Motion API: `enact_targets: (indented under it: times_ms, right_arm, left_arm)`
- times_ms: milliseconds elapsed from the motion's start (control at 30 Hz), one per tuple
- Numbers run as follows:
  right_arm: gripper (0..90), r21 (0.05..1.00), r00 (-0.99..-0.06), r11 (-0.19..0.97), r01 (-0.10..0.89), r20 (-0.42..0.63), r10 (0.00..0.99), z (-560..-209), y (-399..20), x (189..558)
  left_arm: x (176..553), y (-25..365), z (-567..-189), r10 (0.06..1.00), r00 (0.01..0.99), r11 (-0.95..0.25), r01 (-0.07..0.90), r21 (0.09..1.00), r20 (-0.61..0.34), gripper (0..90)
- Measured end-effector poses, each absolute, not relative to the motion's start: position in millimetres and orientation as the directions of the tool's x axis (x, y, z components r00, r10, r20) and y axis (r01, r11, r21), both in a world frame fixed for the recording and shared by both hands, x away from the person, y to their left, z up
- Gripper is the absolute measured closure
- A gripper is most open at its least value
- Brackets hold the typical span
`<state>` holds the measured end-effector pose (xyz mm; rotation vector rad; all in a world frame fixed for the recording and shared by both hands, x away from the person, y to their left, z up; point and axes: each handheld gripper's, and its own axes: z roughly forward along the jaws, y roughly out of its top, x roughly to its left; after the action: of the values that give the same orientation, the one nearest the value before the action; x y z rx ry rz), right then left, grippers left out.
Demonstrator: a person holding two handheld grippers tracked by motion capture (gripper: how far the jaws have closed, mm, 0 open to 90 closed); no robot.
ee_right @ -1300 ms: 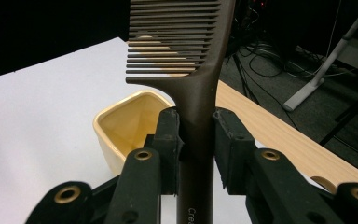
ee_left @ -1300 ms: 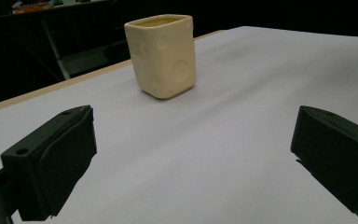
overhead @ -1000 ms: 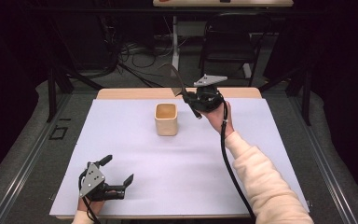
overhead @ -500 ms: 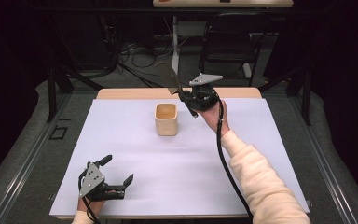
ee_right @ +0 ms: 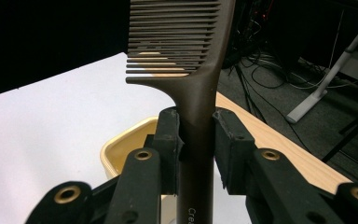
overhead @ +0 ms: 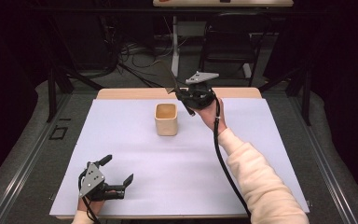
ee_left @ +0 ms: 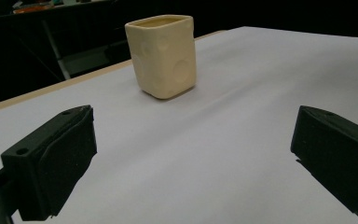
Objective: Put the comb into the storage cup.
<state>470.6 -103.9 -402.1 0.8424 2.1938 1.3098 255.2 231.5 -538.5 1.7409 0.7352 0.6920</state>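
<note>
Comb (ee_right: 200, 93) handling comes first. It is thin, brown and plastic, so it is likely light and stiff. Its smooth handle could slip or twist if it is held loosely. Its fine teeth could bend or snap if they are knocked on something hard. It is best held on the handle, just below the teeth, and that is where it is held now.

The comb is clamped between the jaws of the right gripper (ee_right: 196, 140), with the pads pressed on both sides of the handle. In the high view, the comb (overhead: 168, 79) is lifted up just behind the cup (overhead: 166, 119), with the teeth end pointed up and away from it. The right gripper (overhead: 182, 95) is held up off the table beside the cup's back corner, and the arm is stretched out long towards it.

The cup is cream, square and open at the top, and it stands upright.

The left gripper (overhead: 120, 178) is rested low on the white table cover (overhead: 261, 154), well in front of the cup. Its jaws are spread wide with nothing between them, and the cup (ee_left: 163, 56) is seen far ahead of it.
</note>
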Motion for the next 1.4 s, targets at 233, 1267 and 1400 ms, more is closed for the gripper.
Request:
enact_targets:
  times_ms: [233, 1267, 1400]
  right_arm:
    - [72.1, 0.896, -0.719, 0.350, 0.272, -0.053, 0.693, -399, -99, 473]
    - [72.1, 0.897, -0.738, 0.357, 0.260, -0.054, 0.673, -396, -78, 481]
    - [72.1, 0.897, -0.738, 0.358, 0.260, -0.055, 0.673, -395, -75, 483]
  left_arm:
    - [255, 232, -538, 0.763, 0.640, -0.238, 0.139, 0.961, 0.097, 0.0]
    - [255, 231, -539, 0.760, 0.643, -0.239, 0.142, 0.961, 0.094, 0.0]
    - [255, 231, -539, 0.759, 0.644, -0.240, 0.142, 0.960, 0.095, 0.0]
